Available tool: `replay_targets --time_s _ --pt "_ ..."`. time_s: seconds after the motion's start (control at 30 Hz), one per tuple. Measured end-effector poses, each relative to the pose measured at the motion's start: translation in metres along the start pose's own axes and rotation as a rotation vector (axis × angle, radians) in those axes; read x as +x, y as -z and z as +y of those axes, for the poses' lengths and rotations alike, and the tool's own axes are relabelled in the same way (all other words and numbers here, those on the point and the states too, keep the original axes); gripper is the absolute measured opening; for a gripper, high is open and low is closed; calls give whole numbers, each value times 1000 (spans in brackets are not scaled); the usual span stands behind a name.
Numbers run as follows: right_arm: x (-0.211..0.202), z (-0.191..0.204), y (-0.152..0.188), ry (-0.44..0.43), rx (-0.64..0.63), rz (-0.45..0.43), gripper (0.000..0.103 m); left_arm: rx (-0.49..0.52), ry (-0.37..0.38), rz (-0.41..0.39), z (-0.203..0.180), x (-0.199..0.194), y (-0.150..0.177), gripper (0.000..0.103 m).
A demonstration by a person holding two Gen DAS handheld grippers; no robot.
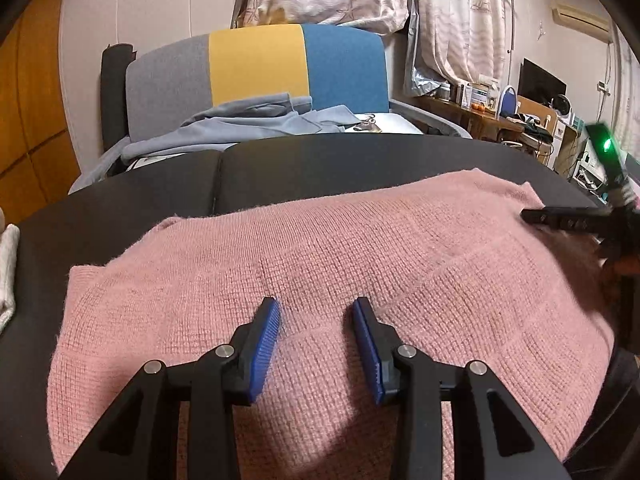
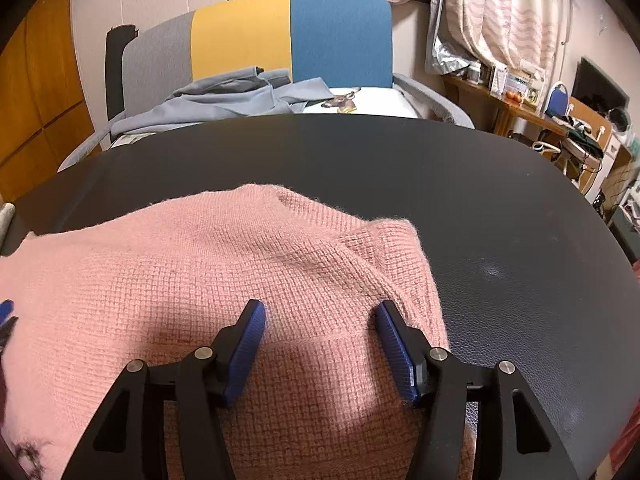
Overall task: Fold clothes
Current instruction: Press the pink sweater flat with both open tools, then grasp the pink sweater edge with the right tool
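A pink knitted sweater [image 1: 320, 256] lies spread flat on the black table [image 1: 360, 168]. My left gripper [image 1: 318, 302] hangs just over its middle, blue pads apart and nothing between them. In the right wrist view the sweater [image 2: 200, 272] ends at a folded-over edge [image 2: 384, 252] on the right, with bare table [image 2: 500, 240] beyond. My right gripper [image 2: 320, 305] stands open over that right part, its pads clear of the knit. One of its black fingers [image 1: 560, 219] shows at the right edge of the left wrist view, over the sweater's far corner.
Behind the table stands a chair with a grey, yellow and blue back [image 1: 256, 68], a grey-blue garment [image 1: 240, 124] heaped on its seat. A pale cloth [image 1: 8, 272] lies at the table's left edge. A cluttered desk [image 2: 560, 120] fills the right background.
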State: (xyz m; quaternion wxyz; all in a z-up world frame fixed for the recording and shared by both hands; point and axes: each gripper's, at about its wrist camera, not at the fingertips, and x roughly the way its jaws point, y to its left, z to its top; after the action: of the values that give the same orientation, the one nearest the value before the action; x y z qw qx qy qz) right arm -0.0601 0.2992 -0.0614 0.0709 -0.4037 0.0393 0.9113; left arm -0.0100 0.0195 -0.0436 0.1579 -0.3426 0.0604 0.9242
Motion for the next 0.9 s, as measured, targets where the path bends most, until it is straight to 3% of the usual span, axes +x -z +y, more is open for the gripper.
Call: replay_targets --time_s 0.13,0.27,0.33,0.5,0.63,0.7,0.77,0.9 --pt "-39 22 -3 -185 -5 -102 61 -5 7 0 0 4 -1 39" --pt "-23 54 8 -295 -116 14 60 -8 21 -2 2 6 -1 39" --pt "-6 50 14 -229 -115 38 60 -8 33 -5 5 6 -1 39" --pt "-19 29 6 -231 -36 12 63 -38 63 -12 12 3 0 39" --pt "-50 -21 1 -235 114 -60 84 -94 38 -9 11 -9 -1 39" --pt "-50 -50 -2 -232 178 -35 84 -82 28 -26 7 -13 3 39" --pt "-36 -76 2 -221 194 43 84 -26 3 -34 2 -10 6 40" --pt "-14 -96 15 -349 230 125 84 -10 15 -18 5 -3 4 45"
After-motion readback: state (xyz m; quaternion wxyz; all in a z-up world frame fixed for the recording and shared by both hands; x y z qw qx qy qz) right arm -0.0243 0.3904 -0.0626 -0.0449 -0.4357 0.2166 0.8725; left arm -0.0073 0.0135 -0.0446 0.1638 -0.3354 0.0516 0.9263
